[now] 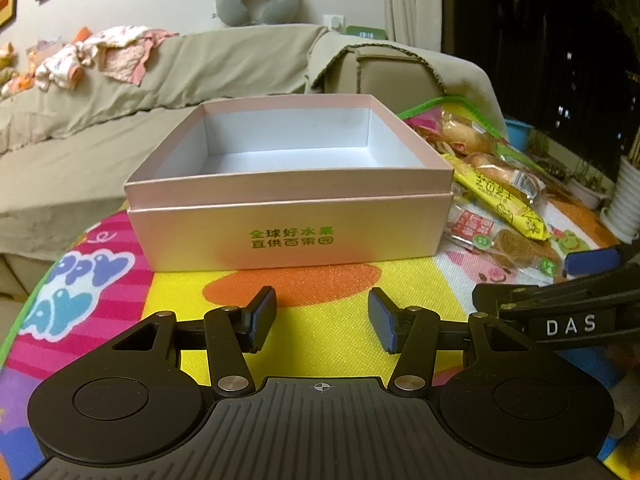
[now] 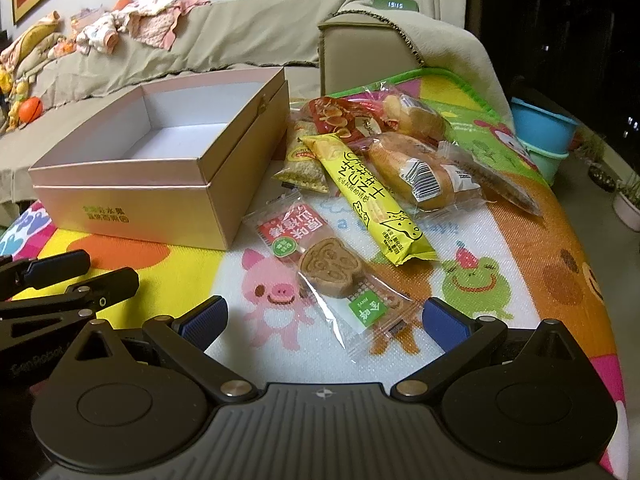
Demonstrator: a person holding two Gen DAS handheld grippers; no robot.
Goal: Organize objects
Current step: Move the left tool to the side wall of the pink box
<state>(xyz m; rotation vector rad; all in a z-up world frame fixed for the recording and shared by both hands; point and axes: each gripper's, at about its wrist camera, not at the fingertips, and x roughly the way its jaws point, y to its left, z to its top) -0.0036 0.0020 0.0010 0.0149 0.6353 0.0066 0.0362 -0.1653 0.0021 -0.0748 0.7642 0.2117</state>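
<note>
An empty pink box [image 1: 288, 224] with green lettering stands on the colourful play mat [image 1: 320, 320]; it also shows at the left of the right wrist view [image 2: 132, 196]. My left gripper [image 1: 322, 320] is open and empty, just short of the box front. My right gripper [image 2: 324, 320] is open, its fingers either side of the near end of a clear-wrapped biscuit snack [image 2: 332, 268]. Behind that lie a yellow snack bar [image 2: 372, 200], a wrapped bread roll [image 2: 416, 172], a red snack bag [image 2: 344, 120] and more packets. The snacks show right of the box in the left wrist view [image 1: 500, 196].
A sofa [image 2: 240, 40] with a beige cover and a pile of clothes [image 2: 140, 20] stands behind the mat. Blue and green tubs [image 2: 544, 136] sit off the mat's right edge. The left gripper's fingers [image 2: 60, 276] reach in at the left of the right wrist view.
</note>
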